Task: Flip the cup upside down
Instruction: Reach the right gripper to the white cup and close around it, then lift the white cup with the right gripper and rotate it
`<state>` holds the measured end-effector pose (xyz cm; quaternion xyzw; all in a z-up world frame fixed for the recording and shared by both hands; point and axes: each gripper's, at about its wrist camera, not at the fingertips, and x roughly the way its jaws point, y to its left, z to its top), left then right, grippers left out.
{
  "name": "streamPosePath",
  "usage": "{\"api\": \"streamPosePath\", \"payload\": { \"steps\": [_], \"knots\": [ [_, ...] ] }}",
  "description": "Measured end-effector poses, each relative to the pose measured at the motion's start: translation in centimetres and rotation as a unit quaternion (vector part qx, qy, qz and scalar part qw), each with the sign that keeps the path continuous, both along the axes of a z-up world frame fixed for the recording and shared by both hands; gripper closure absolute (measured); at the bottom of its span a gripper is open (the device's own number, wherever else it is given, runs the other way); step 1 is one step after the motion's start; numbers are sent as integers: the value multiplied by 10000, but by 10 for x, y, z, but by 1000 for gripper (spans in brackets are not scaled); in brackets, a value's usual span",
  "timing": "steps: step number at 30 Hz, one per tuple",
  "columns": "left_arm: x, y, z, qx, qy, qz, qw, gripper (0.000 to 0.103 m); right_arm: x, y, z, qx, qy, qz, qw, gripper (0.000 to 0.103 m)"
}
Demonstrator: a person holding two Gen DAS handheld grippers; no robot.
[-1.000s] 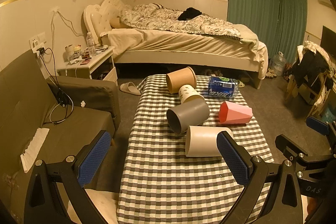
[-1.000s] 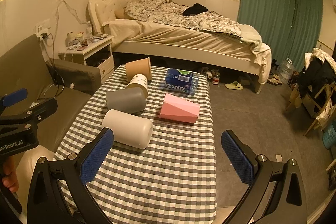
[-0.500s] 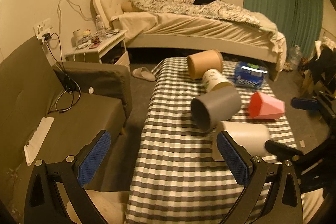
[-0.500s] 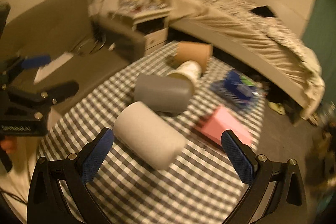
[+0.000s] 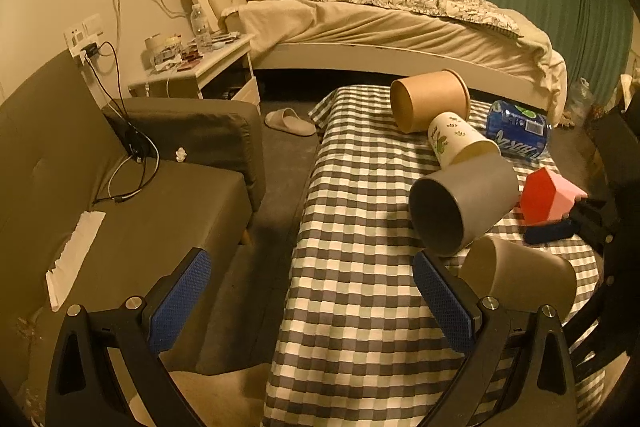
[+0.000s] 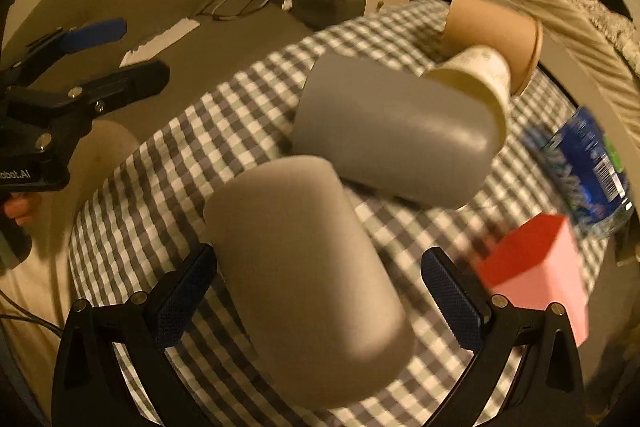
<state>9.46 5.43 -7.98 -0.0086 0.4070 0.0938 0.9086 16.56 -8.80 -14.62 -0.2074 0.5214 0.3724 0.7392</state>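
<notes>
Several cups lie on their sides on the checkered table. A white cup lies nearest. Behind it lie a grey cup, a printed paper cup and a brown cup. A pink cup lies to the right. My right gripper is open, its jaws either side of the white cup, not closed on it. My left gripper is open and empty, over the table's left edge.
A blue packet lies at the table's far right. A grey sofa runs along the left, with a nightstand and a bed beyond. A slipper lies on the floor.
My right gripper has moved forward and down, so the white cup now lies between its open jaws. My left gripper has shifted left and a little closer to the table.
</notes>
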Motion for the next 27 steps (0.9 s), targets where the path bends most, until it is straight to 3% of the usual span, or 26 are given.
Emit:
{"api": "streamPosePath", "payload": {
  "steps": [1, 4, 7, 11, 16, 21, 27],
  "knots": [
    [0, 1, 0, -12, 9, -3, 10000, 0, -2, 5, -5, -29, 75, -82, 9999, 14],
    [0, 0, 1, -29, -41, -7, 10000, 0, -15, 5, -4, -162, -91, -492, 9986, 18],
    [-4, -1, 5, -43, -95, -23, 9999, 0, -28, -4, 4, 19, -107, -1202, 9927, 21],
    [-16, -3, 14, -77, -229, -82, 9997, 0, -53, -15, 19, -49, -479, -2413, 9693, 24],
    [-34, -7, 25, -121, -344, -230, 9991, 0, -76, -27, 20, 357, -254, -3477, 9366, 28],
    [-49, -8, 31, -41, -396, -321, 9987, 0, -73, -28, 24, 391, -229, -3790, 9243, 29],
    [-61, 6, 41, -113, -567, -181, 9982, 0, -101, -37, 54, 211, -40, -3630, 9315, 29]
  ]
}}
